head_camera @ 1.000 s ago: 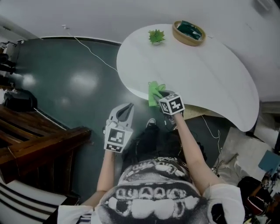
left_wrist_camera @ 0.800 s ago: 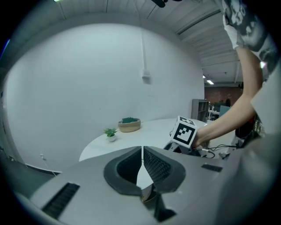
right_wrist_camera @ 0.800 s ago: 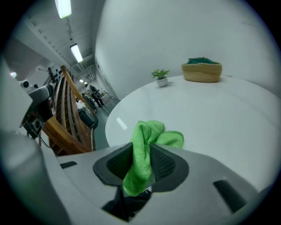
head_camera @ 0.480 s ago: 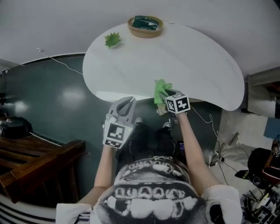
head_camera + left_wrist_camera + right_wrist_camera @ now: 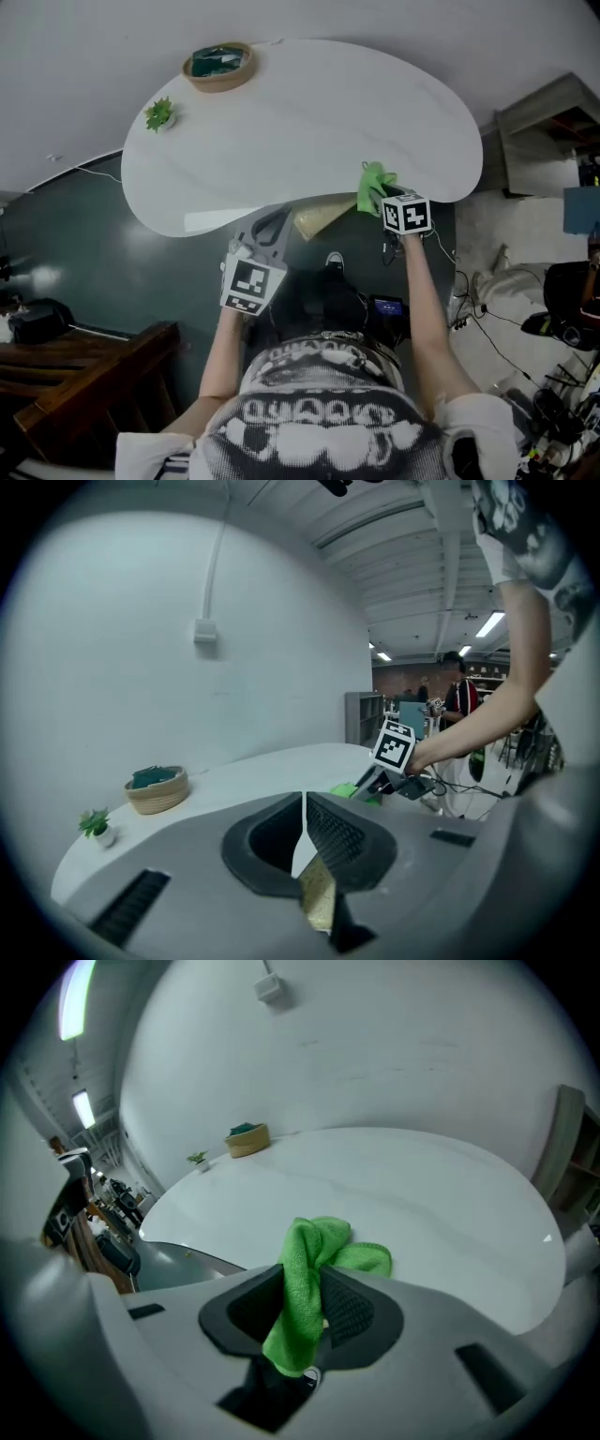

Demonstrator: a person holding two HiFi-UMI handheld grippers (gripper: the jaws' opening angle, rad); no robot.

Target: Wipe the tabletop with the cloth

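A bright green cloth [image 5: 374, 185] [image 5: 309, 1274] rests bunched on the near right edge of the white rounded tabletop [image 5: 309, 122] [image 5: 394, 1194]. My right gripper [image 5: 382, 199] [image 5: 305, 1302] is shut on the cloth, with a fold hanging down between its jaws. The cloth [image 5: 343, 790] and the right gripper [image 5: 375, 785] also show in the left gripper view, over the table [image 5: 234, 785]. My left gripper [image 5: 271, 228] [image 5: 302, 829] hovers at the table's near edge with its jaws shut and nothing between them.
A woven basket [image 5: 218, 65] [image 5: 157, 789] [image 5: 247, 1138] with dark green contents and a small potted plant [image 5: 160, 114] [image 5: 97, 825] [image 5: 197, 1159] stand at the table's far left. Dark wooden furniture [image 5: 56, 375] lies at lower left. Cables and clutter [image 5: 525, 309] lie right of the table. People [image 5: 459, 705] stand in the background.
My right gripper has carried the cloth to the right along the table's near edge. The left gripper has kept its place near the edge, still shut.
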